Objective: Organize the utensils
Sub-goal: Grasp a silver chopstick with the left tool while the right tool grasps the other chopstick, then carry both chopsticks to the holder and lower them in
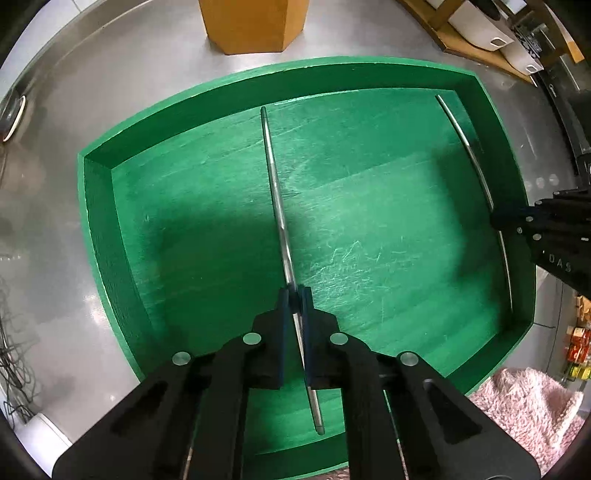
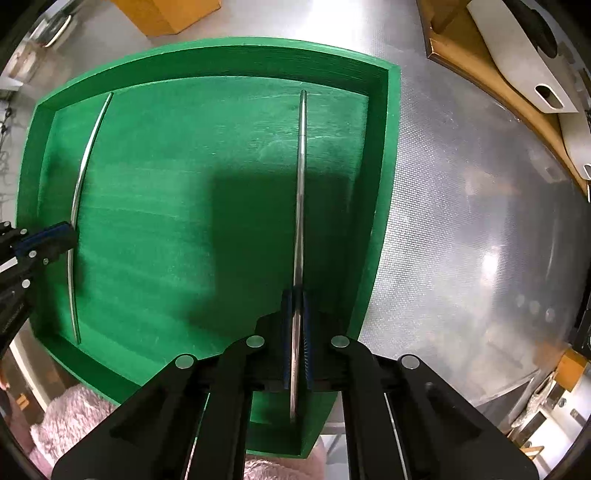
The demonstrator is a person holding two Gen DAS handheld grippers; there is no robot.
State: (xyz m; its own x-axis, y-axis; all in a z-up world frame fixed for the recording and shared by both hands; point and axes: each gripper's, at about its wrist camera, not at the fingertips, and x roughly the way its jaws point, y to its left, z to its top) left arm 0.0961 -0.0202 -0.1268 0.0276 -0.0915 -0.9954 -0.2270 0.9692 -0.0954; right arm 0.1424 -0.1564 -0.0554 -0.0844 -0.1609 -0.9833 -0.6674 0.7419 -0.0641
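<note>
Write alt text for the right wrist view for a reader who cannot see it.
The right claw is shut on a thin metal utensil seen edge-on over a green tray, near its right wall. At the left edge, the left claw grips a second metal utensil. The tray sits on a steel counter.

A brushed steel counter (image 1: 155,77), glaring under overhead light, carries a tan wooden block (image 1: 255,26) at its far edge and a wooden rack (image 2: 491,85) of pale boards to the right, with pink fluffy fabric (image 1: 528,410) at the near edge.
</note>
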